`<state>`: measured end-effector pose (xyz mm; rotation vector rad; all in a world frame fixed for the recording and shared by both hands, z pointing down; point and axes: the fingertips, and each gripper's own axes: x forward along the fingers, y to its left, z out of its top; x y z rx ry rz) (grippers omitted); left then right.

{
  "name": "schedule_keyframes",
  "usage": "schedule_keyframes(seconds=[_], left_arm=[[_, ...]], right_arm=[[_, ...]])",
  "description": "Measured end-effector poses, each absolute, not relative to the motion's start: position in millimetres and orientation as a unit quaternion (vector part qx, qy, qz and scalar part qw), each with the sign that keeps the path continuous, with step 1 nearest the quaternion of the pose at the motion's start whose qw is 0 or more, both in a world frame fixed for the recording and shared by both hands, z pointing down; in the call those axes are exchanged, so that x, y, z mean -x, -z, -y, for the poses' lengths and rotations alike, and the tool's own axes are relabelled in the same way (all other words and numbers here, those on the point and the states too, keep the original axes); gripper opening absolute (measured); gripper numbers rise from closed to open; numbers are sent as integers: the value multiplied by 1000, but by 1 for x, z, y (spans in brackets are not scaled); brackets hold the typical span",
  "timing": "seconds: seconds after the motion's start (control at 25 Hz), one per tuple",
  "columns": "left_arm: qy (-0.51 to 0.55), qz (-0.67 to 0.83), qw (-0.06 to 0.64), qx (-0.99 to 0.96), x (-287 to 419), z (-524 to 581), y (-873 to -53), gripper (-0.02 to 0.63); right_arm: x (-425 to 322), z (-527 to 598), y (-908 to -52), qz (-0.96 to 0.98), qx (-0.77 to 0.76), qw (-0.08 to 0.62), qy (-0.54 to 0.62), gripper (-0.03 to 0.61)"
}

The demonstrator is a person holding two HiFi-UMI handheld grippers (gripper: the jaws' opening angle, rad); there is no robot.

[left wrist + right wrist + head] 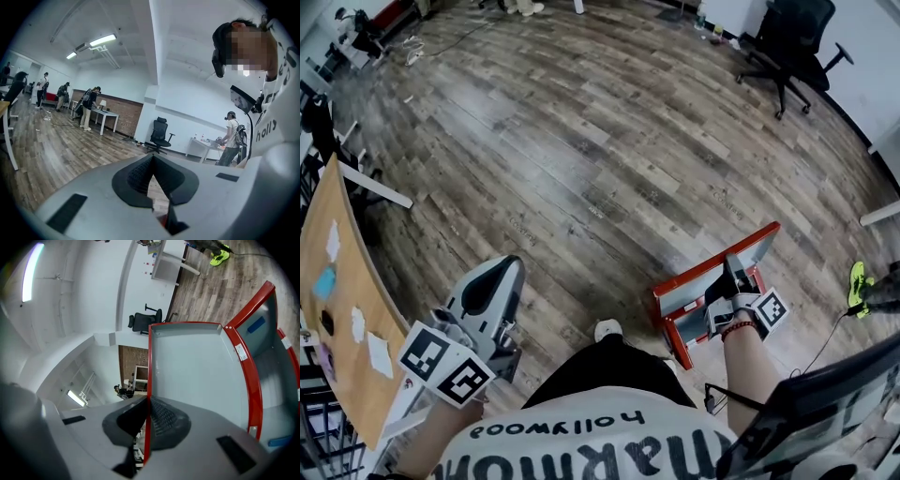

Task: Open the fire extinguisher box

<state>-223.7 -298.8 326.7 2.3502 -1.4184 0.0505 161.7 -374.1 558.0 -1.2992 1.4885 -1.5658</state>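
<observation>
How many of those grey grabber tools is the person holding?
2. The left gripper, holding nothing, is at lower left over the floor; the right gripper, at lower right, clamps the edge of the red box door.

1. We note the fire extinguisher box [675, 291]: red frame, pale grey inside.
2. Left hand-held gripper [152, 176] and right hand-held gripper [147, 411]: grey, black pads.
3. Marker cube [445, 361]: black-white squares.
4. Floor [581, 141]: brown-grey wood grain.

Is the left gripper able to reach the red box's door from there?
Probably yes: only open floor separates the left gripper from the fire extinguisher box door, whose edge the right gripper clamps.
</observation>
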Motion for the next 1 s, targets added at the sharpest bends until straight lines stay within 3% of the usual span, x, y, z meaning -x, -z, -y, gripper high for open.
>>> schedule_keyframes(seconds=[0.4,1.0], left_arm=[[-23,493,193,-848,236,336,-341,6],[-32,491,223,-842,214,389,-358,6]], right_arm=[[-157,394,-569,-550,510,311,583,21],[-139,421,-589,-544,501,262,620,20]])
